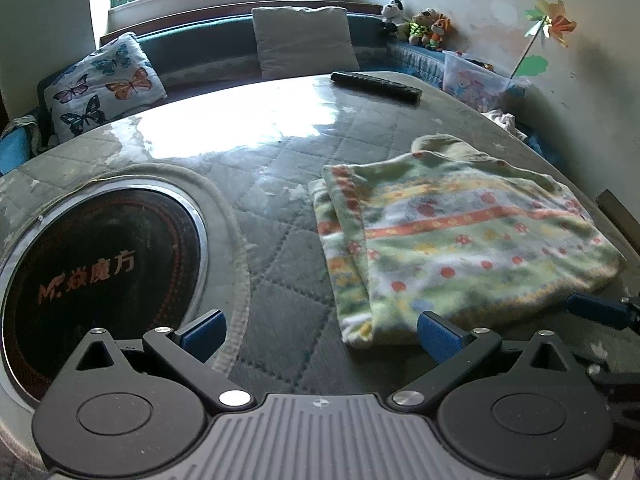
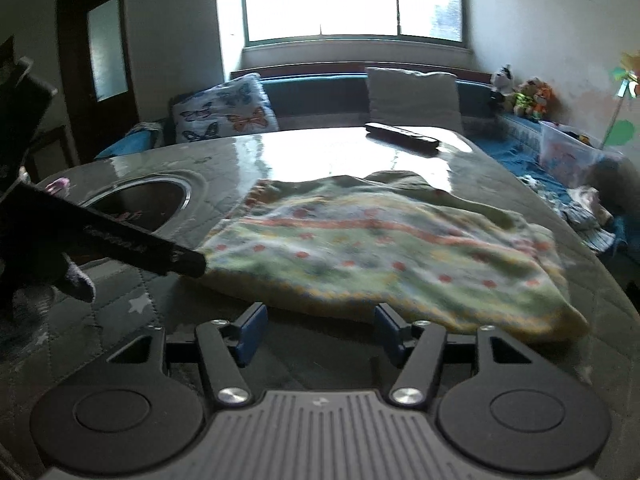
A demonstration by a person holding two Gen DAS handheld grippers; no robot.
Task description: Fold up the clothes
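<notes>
A folded green, white and orange patterned fleece garment point(image 1: 460, 236) lies on the quilted table cover. My left gripper point(image 1: 320, 332) is open and empty, just short of the garment's near left corner, its right finger point(image 1: 440, 336) beside the hem. In the right wrist view the garment point(image 2: 380, 248) lies just ahead of my right gripper point(image 2: 320, 332), which is open and empty at the near hem. The left gripper's body point(image 2: 120, 236) shows there at the garment's left edge. A blue fingertip of the right gripper point(image 1: 600, 312) shows at the right in the left wrist view.
A round black built-in hob point(image 1: 100, 272) sits in the table to the left. A black remote point(image 1: 376, 84) lies at the far side. Cushions point(image 1: 104, 84), soft toys point(image 1: 428, 26) and a plastic box point(image 1: 476, 78) line the bench behind.
</notes>
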